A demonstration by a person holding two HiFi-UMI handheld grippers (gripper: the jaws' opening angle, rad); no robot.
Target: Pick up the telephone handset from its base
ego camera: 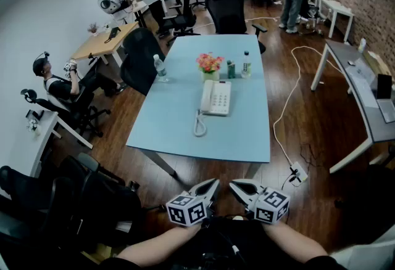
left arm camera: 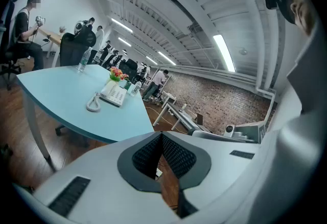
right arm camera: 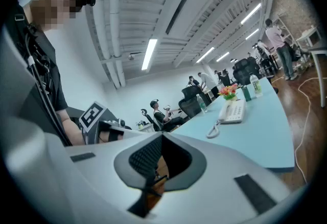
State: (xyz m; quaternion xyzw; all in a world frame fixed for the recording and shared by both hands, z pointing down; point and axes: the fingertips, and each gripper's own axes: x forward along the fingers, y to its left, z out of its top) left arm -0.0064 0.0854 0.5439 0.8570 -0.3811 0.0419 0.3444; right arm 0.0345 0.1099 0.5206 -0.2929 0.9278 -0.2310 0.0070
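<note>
The white plastic telephone handset (ego camera: 206, 96) lies on the left side of its white boxy base (ego camera: 221, 98), in the middle of the light blue bench (ego camera: 179, 71). It is straight ahead of you, well apart from both hands. Its long side points away from you. Your left gripper (ego camera: 213, 183) looks a little nearer to it than your right gripper (ego camera: 234, 184). The left one's black fingers (left arm camera: 176, 159) are pressed together and hold nothing. The right one's fingers (right arm camera: 145, 159) are too.
</note>
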